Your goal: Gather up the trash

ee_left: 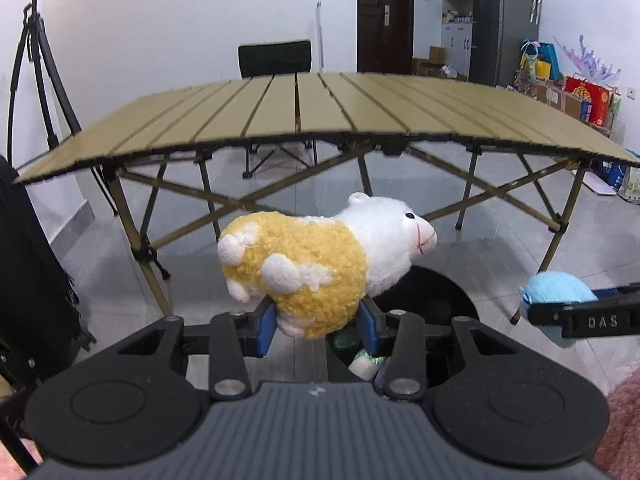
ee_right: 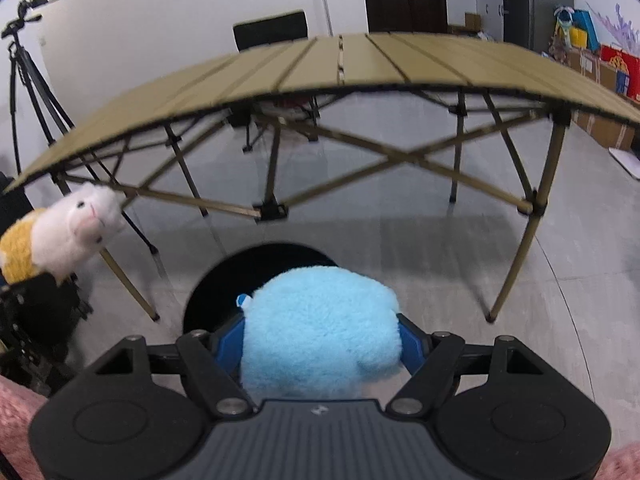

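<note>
left tongs: left gripper (ee_left: pixel 318 326), blue pads clamped on the yellow-and-white plush sheep (ee_left: pixel 320 264); pads press into its belly from both sides.
sheep pose: held sideways across the jaws, white head to the right of the tongs, yellow rump to the left, legs hanging down between the pads.
right tongs: right gripper (ee_right: pixel 322 342), blue pads closed on a light-blue plush toy (ee_right: pixel 320 332); the wide toy fills the gap between the fingers.
blue toy from left view: blue plush (ee_left: pixel 556 292) sits right of the left tongs, in the other gripper's black finger marked "DAS".
container: black round bin (ee_left: pixel 432 300), open top, on the floor just ahead of and under both tongs.
bin from right view: dark mouth (ee_right: pixel 224 288) shows directly behind and below the blue toy.
bin contents: some items visible below the left jaws, one white and one green (ee_left: pixel 362 360); can't tell what they are. Rest of the inside too dark to read.
toys vs bin: both still in the pads, above the opening, not inside.
sheep from right view: sheep (ee_right: pixel 68 236) far left of the right tongs, face toward the camera.
ahead of tongs: tan slatted folding table (ee_left: pixel 320 108), top bare; black chair (ee_left: pixel 276 58) behind it.
far left: tripod (ee_left: pixel 36 64) against the white wall.
edges: pink fuzzy sleeve (ee_right: pixel 16 412) at the frame corners.
</note>
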The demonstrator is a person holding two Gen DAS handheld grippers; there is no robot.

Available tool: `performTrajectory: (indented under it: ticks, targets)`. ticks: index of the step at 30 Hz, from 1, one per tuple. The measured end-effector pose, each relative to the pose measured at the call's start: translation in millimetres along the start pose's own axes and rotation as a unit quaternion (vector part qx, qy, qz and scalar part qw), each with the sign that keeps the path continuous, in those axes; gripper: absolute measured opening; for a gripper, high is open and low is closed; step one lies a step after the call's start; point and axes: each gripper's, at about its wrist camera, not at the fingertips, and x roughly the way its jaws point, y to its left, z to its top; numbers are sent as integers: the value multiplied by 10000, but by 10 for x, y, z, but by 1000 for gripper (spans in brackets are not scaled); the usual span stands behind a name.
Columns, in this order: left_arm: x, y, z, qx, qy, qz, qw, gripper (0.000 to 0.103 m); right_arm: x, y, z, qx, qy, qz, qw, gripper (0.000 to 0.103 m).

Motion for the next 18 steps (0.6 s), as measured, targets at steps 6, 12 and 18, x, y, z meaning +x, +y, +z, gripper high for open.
performTrajectory:
  ticks: [6,12,18]
  targets:
    - [219,93,-57,-131,218,94,9996,41,231,-76,-165,13,363,-219,9991,75]
    - [408,255,-20,-361,394,229,9983,41,451,-100,-226,52,693,-314,9971,75]
    - [590,386,-25,-469,515,372,9969,41,626,18,-160,-73,850,-275,9960,75]
